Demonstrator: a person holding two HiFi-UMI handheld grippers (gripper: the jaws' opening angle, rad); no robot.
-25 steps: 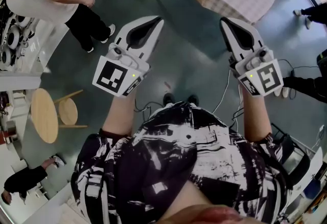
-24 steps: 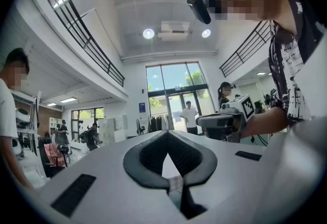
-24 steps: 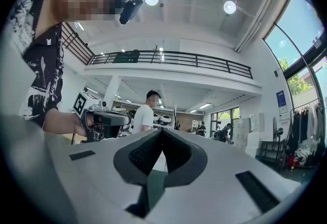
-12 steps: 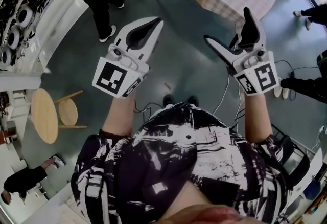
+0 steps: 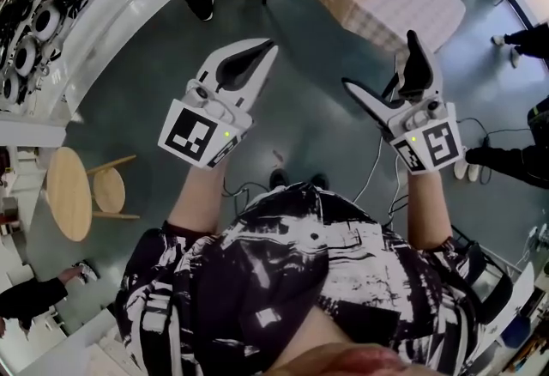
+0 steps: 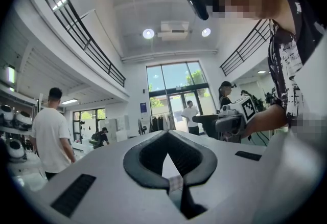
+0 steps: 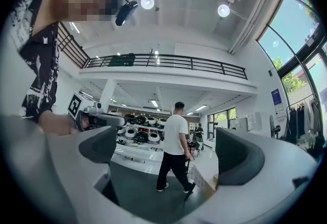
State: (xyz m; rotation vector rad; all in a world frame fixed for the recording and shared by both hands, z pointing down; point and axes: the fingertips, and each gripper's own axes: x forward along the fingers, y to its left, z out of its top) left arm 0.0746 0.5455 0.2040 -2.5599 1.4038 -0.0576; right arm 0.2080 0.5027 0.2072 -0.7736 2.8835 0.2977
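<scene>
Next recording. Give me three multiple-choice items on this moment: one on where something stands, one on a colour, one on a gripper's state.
1. Where does the round wooden table stand?
A. at the wearer's left
B. between the two hand-held grippers
C. at the wearer's right

2. What colour is the shirt of the bystander in the right gripper view?
A. red
B. white
C. green

3. How do the jaws of the right hand-held gripper stand?
A. shut on a cup
B. shut on nothing
C. apart, with nothing between them

Answers:
1 A: it shows near the head view's left edge, beside a stool.
2 B: the shirt is plainly white.
3 C: its own view shows both jaws wide apart with nothing between them, while the left hand-held gripper is shut.
</scene>
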